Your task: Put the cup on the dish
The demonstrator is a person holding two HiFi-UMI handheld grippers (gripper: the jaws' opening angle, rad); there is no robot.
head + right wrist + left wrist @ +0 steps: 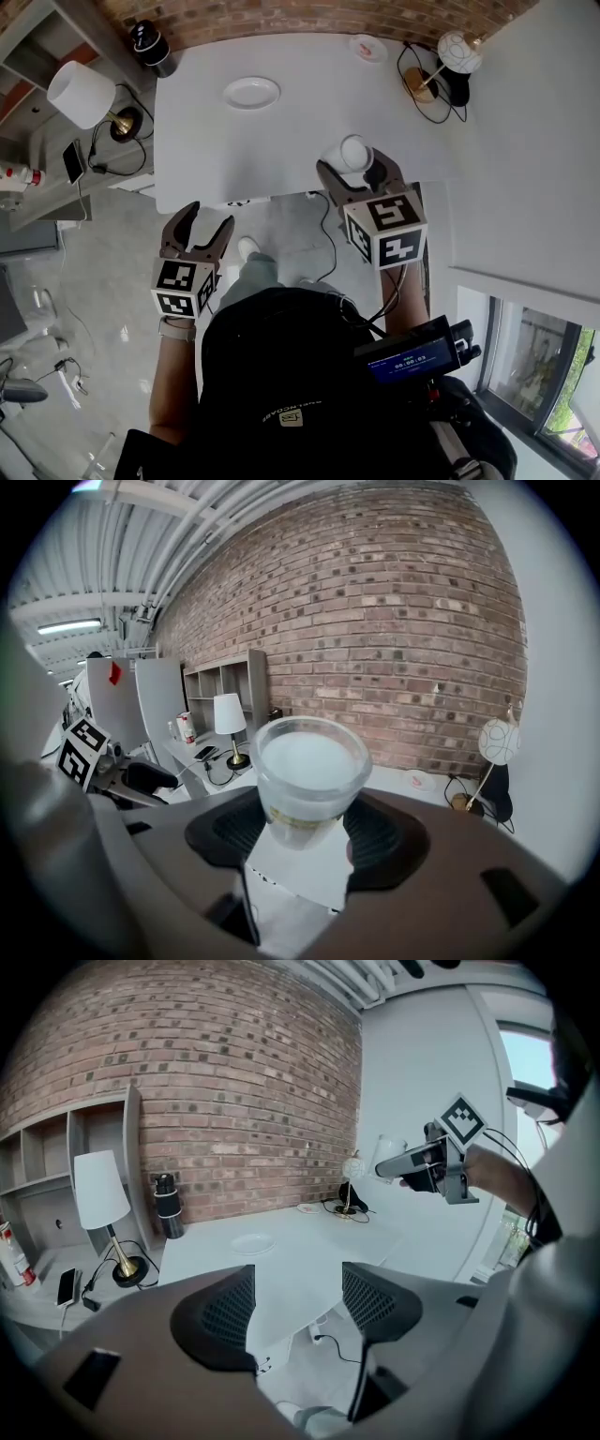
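The white worktop (pixel 309 122) fills the upper centre of the head view. The dish (pixel 251 92) lies on it toward the upper left, empty and well apart from the cup. The cup (pixel 309 771) is held upright in the air at centre right, over the worktop's near edge. The fingers (pixel 384 841) of your right gripper (pixel 354 171) grasp it low on its wall.

Carry it level to above the dish centre. Lower it until the base seats flat, and only then release.

Keep your left gripper (pixel 208 217) clear. It hangs at lower left, off the worktop edge, its fingers (pixel 220 1321) spread with nothing between them. Both grippers point forward and somewhat down.
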